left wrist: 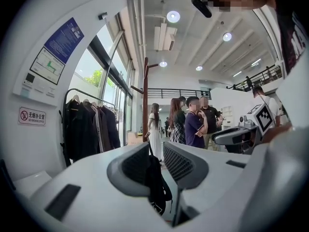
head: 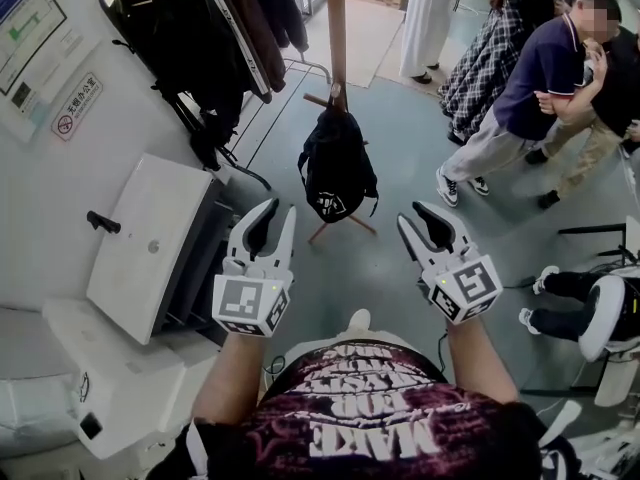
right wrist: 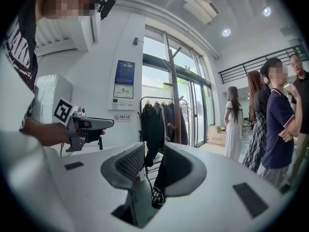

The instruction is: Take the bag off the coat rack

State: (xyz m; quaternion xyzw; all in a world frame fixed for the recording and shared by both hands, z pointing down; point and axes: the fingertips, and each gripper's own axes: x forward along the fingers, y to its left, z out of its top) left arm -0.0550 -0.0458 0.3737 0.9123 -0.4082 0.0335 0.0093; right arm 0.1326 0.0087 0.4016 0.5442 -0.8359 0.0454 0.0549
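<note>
A black backpack (head: 337,163) hangs low on the wooden coat rack (head: 336,28), straight ahead of me on the grey floor. My left gripper (head: 279,210) is open and empty, a short way in front of the bag and slightly to its left. My right gripper (head: 413,214) is also open and empty, to the bag's front right. In the left gripper view the backpack (left wrist: 157,182) shows through the gap of the left gripper (left wrist: 155,151), below the coat rack (left wrist: 145,95). In the right gripper view the backpack (right wrist: 158,178) shows between the jaws of the right gripper (right wrist: 153,153).
A clothes rail with dark coats (head: 200,28) stands at the back left by the wall. A white cabinet (head: 150,238) sits close on my left. Several people (head: 540,78) stand at the back right. A white machine (head: 610,318) is at the right edge.
</note>
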